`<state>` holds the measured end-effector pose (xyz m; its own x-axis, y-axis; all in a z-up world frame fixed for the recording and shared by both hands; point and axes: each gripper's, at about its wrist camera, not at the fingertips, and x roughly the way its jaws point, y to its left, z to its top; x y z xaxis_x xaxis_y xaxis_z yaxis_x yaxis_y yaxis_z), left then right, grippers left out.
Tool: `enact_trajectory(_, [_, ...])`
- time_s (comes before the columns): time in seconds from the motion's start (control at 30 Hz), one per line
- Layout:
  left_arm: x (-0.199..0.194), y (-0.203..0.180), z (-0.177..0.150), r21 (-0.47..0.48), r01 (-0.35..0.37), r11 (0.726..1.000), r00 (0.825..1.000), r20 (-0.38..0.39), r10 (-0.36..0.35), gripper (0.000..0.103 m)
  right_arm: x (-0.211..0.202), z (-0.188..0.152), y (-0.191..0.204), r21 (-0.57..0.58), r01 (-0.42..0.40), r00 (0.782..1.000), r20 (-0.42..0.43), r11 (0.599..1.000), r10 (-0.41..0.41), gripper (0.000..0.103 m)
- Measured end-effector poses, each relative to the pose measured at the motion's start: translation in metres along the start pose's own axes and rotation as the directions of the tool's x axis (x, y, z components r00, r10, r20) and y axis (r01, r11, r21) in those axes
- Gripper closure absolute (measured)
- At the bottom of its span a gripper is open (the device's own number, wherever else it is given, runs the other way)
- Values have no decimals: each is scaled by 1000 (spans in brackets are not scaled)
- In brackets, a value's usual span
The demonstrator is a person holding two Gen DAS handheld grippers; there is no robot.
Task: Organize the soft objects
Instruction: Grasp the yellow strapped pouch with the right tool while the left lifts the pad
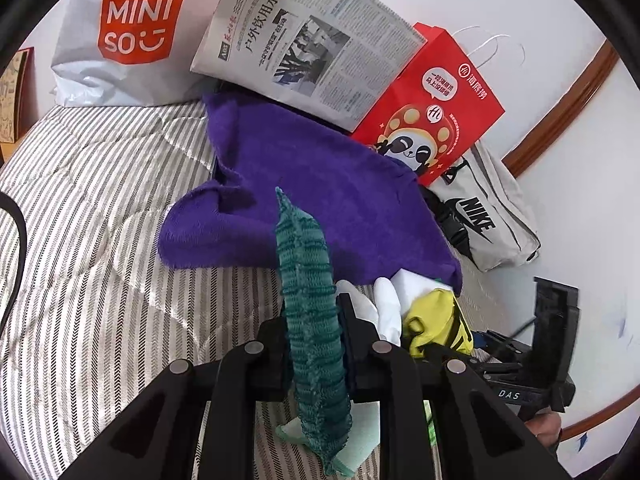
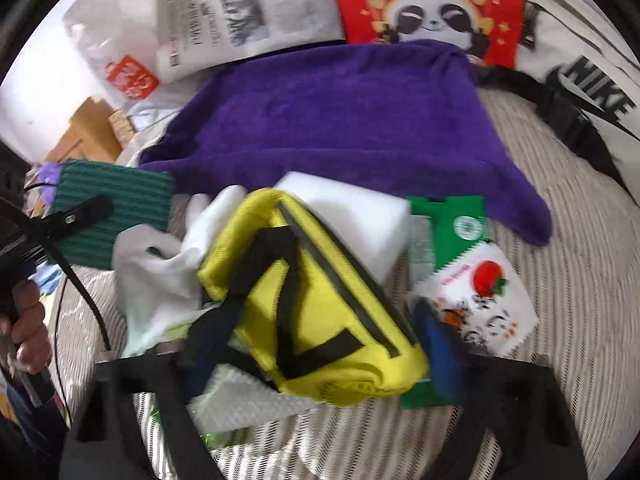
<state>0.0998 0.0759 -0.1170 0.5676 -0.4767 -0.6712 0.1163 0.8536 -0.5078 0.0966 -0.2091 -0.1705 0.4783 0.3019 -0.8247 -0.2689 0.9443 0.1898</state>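
My left gripper [image 1: 314, 332] is shut on a green knitted scrubber sponge [image 1: 308, 300], held edge-on above the striped bed; it also shows in the right wrist view [image 2: 112, 212]. A purple towel [image 1: 304, 188] lies spread behind it, also in the right wrist view [image 2: 340, 120]. A yellow pouch with black straps [image 2: 312, 304] lies on a white sponge block [image 2: 352, 212] and a white cloth [image 2: 160, 276], between my right gripper's wide-apart fingers [image 2: 132, 412]. My right gripper [image 2: 320, 400] is open; the pouch lies loose in the gap.
A Miniso bag [image 1: 128, 32], a newspaper [image 1: 304, 36], a red panda bag [image 1: 432, 108] and a white Nike bag [image 1: 484, 216] lean at the wall. Green and white snack packets [image 2: 468, 272] lie right of the pouch. The striped bedcover [image 1: 100, 208] extends left.
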Motion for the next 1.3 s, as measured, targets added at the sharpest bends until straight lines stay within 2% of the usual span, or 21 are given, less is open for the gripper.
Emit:
enact_trajectory(0.07, [0,1,-1,-1,2,1000,1000,0,-2,85,-10,-2,3,-21,13,999,39,1000,-12,58])
enact_trajectory(0.13, [0,1,-1,0,2,1000,1000,-2,-2,85,-23,-5,4,-33,-9,998,68,999,12,69])
enact_trajectory(0.17, [0,1,-1,-1,3,1000,1000,-1,-3,85,-28,-7,4,-34,-26,997,73,999,28,71])
enact_trajectory(0.3, [1,0,0,4,7,1000,1000,-4,-7,85,-35,-12,14,-84,-48,996,69,995,54,72])
enact_trajectory(0.43, [1,-1,0,11,2,1000,1000,-5,-2,85,-25,-14,33,-153,-45,998,38,987,52,72])
enact_trajectory(0.5, [1,-1,-1,6,7,1000,1000,-5,-7,85,-18,-13,37,-165,-72,996,33,984,79,76])
enact_trajectory(0.57, [3,-2,-1,-1,13,1000,1000,-2,-13,85,-7,-13,38,-150,-97,995,7,984,99,83])
enact_trajectory(0.7, [7,-4,-1,4,0,1000,1000,7,0,84,-4,-12,40,-127,-81,996,27,989,85,83])
enact_trajectory(0.87, [10,-6,-1,-1,-17,1000,1000,25,17,84,0,-11,35,-69,-111,994,7,991,112,83])
enact_trajectory(1.03, [11,-7,-1,-8,-12,1000,999,37,12,84,-4,-14,38,-64,-85,995,55,994,88,83])
enact_trajectory(1.17, [12,-10,0,10,-18,1000,1000,25,18,84,-3,-16,41,-52,-77,994,73,996,81,83])
enact_trajectory(1.3, [16,-9,2,-12,-15,1000,1000,2,15,84,3,-16,39,-23,-99,994,49,995,100,83])
